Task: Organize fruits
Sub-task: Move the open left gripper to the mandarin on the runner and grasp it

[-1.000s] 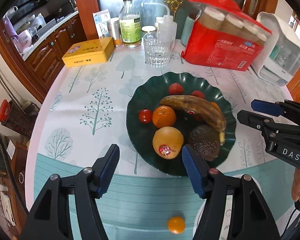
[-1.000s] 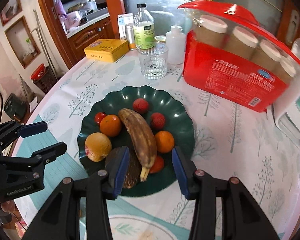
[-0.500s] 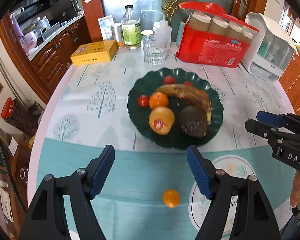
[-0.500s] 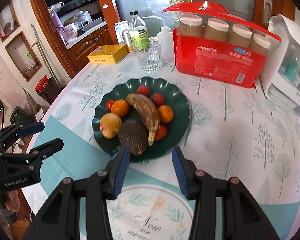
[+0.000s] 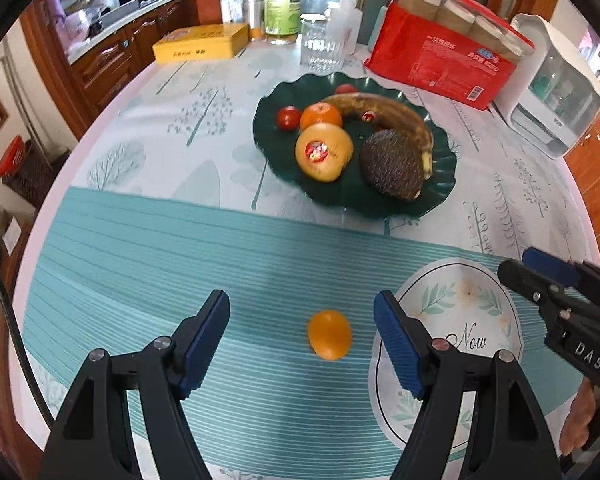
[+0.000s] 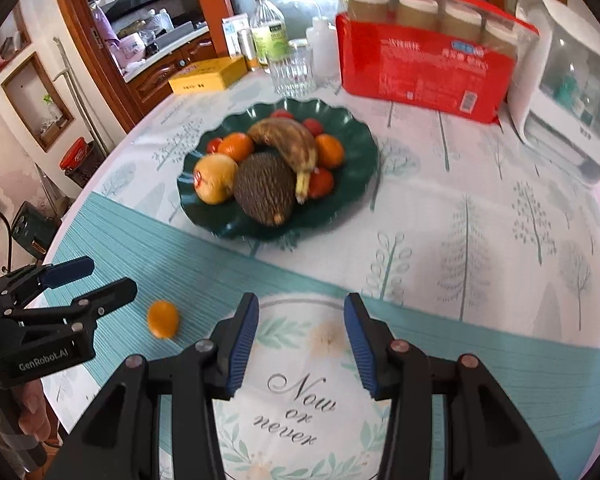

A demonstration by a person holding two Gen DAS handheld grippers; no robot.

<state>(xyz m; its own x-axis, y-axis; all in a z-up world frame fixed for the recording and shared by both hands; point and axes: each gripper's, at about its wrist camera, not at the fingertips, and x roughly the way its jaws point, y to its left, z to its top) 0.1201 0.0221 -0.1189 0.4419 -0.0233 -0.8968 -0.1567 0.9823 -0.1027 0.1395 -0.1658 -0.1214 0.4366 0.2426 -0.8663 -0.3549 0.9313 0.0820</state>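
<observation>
Patterned tablecloth, small orange fruit between wide-open left gripper, right gripper narrowly open, empty.

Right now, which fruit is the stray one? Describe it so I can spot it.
Start at the green scalloped plate heaped with fruit, then come forward onto the teal striped band of tablecloth. The small orange kumquat-like fruit lies there alone, off the plate, in line with the open left gripper.

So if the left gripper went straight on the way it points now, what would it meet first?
Most likely the small orange fruit lying loose on the teal-striped tablecloth. It sits between the open fingers of the left gripper, untouched; depth is unclear, so the gap is hard to judge.
</observation>
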